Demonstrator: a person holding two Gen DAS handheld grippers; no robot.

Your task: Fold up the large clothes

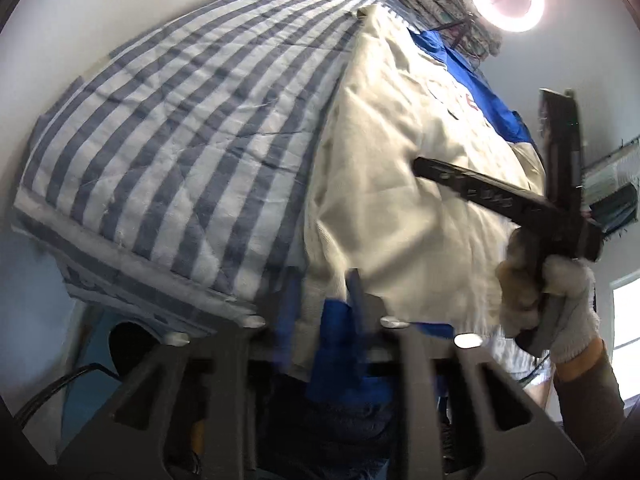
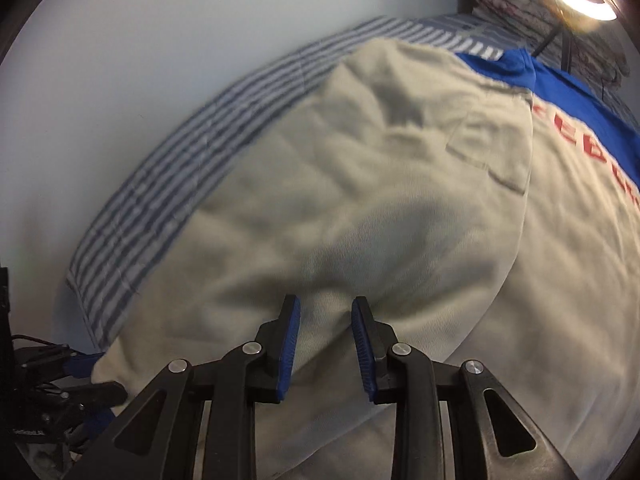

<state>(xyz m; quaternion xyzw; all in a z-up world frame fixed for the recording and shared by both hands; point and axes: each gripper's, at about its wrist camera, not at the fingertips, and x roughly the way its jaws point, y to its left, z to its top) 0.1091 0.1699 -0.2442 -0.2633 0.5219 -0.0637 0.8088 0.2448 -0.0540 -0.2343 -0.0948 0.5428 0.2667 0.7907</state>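
Left gripper (image 1: 356, 300) blurred, clenched on hem of cream and blue garment (image 1: 400, 200), right gripper (image 2: 325, 320) released, jaws apart above the cloth, striped quilt (image 1: 160, 140) underneath

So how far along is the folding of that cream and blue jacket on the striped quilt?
Early on. Done: one cream panel of the jacket already lies folded over its lettered side. In hand: the left gripper pinches the blue hem at the striped quilt's edge; the right gripper hangs open over the cloth. Left: the remaining folds.
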